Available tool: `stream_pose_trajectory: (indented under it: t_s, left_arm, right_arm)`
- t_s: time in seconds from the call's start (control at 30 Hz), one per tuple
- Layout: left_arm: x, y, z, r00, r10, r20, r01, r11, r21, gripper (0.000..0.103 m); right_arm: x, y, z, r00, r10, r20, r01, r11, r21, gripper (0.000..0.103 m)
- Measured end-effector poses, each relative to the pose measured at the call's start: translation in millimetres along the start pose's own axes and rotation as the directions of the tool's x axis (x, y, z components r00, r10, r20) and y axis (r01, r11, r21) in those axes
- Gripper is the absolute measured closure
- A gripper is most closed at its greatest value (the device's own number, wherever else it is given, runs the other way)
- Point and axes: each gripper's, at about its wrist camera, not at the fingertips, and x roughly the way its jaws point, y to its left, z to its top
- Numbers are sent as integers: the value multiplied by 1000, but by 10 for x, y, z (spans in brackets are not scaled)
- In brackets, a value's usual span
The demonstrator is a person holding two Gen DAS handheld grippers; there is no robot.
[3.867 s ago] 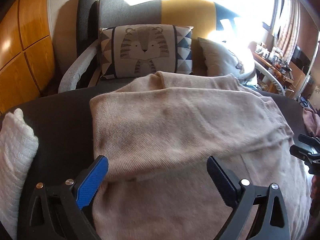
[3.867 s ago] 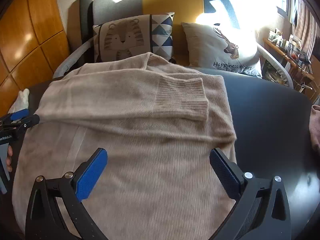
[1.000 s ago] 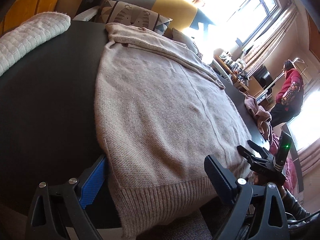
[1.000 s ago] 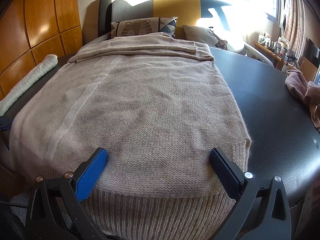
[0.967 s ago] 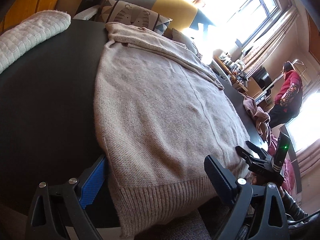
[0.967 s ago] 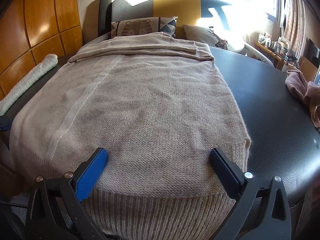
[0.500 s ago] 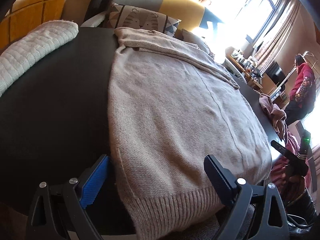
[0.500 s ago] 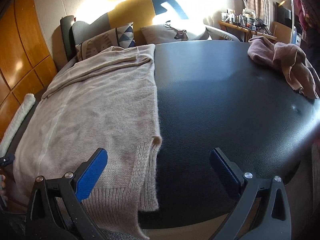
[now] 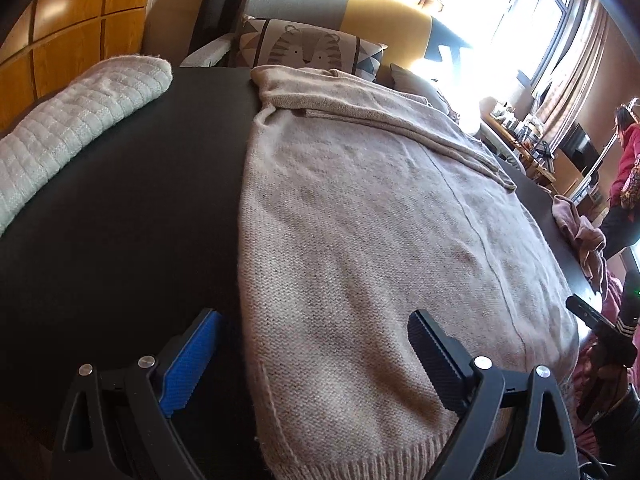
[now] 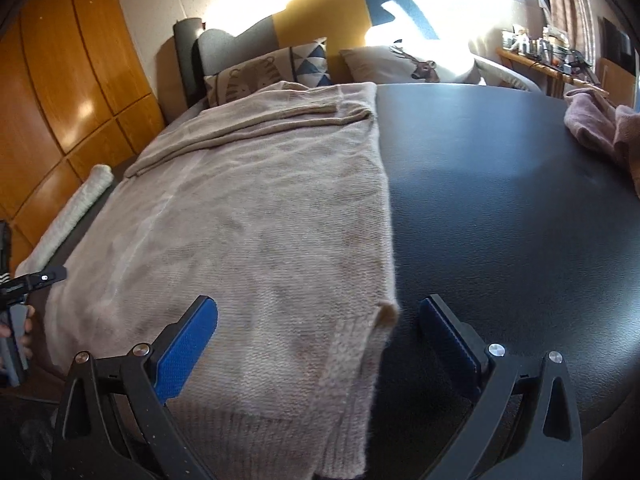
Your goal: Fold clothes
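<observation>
The beige sweater (image 9: 380, 248) lies flat on the black table (image 9: 120, 216), long axis running away, ribbed hem hanging over the near edge; left gripper (image 9: 312, 356) and right gripper (image 10: 320, 336) both spread wide, holding nothing.

A lived-in home — a sitting room, by the furnishings; a grey-and-mustard upholstered sofa (image 10: 320, 12) stands against a pale wall, with a square tiger-print cushion (image 9: 308, 46) and a cream cushion printed with a deer (image 10: 404, 66) propped on it. A round black leather-textured table (image 10: 500, 208) fills the foreground; on it lie a beige knitted sweater (image 9: 380, 232), a white waffle-knit cloth (image 9: 68, 120) and a crumpled dusty-pink garment (image 10: 600, 128). Glossy orange wood panelling (image 10: 60, 92) covers the left wall; sun pours through a large window with striped curtains (image 9: 576, 52) — beneath it, a cluttered wooden side shelf (image 10: 548, 54).
</observation>
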Motion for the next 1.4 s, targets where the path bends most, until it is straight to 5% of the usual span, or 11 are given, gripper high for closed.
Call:
stream_pose_trajectory:
  t_s: [0.13, 0.23, 0.37, 0.5, 0.6, 0.73, 0.97, 1.07, 1.27, 1.4]
  left_arm:
    - [-5, 34, 34, 997, -77, 9, 77, 996, -49, 7]
    - [-2, 98, 64, 989, -149, 18, 150, 983, -104, 7]
    - [-11, 193, 67, 972, -231, 35, 233, 961, -151, 7]
    - [1, 327, 125, 952, -304, 36, 304, 927, -218, 8]
    - [30, 264, 175, 970, -242, 27, 243, 953, -181, 12]
    - [74, 232, 182, 975, -218, 40, 221, 952, -211, 12]
    - [122, 266, 202, 936, -352, 20, 346, 906, -243, 12]
    - [141, 277, 218, 926, -376, 11, 367, 897, -247, 12]
    - [130, 127, 181, 940, -340, -26, 335, 936, -103, 11]
    - [136, 106, 182, 944, -330, -20, 326, 939, -109, 7]
  right_arm:
    - [-15, 27, 6, 996, 85, -3, -85, 996, 10, 12]
    - [-21, -94, 46, 994, 111, 1, -111, 992, 63, 30]
    - [-4, -227, 93, 997, 71, -17, -69, 994, 85, 68]
    - [23, -340, 182, 1000, 2, -4, -1, 994, 110, 68]
    - [95, -400, 216, 999, 35, 6, -36, 986, 161, 65]
    - [89, -370, 161, 993, 117, 20, -119, 977, 179, 59]
    - [129, -406, 132, 961, 274, 25, -272, 935, 226, 59]
    - [145, -365, 154, 966, 258, 11, -255, 947, 195, 61]
    - [159, -248, 166, 982, 189, -12, -185, 971, 154, 61]
    - [163, -279, 156, 981, 194, -10, -190, 967, 169, 62]
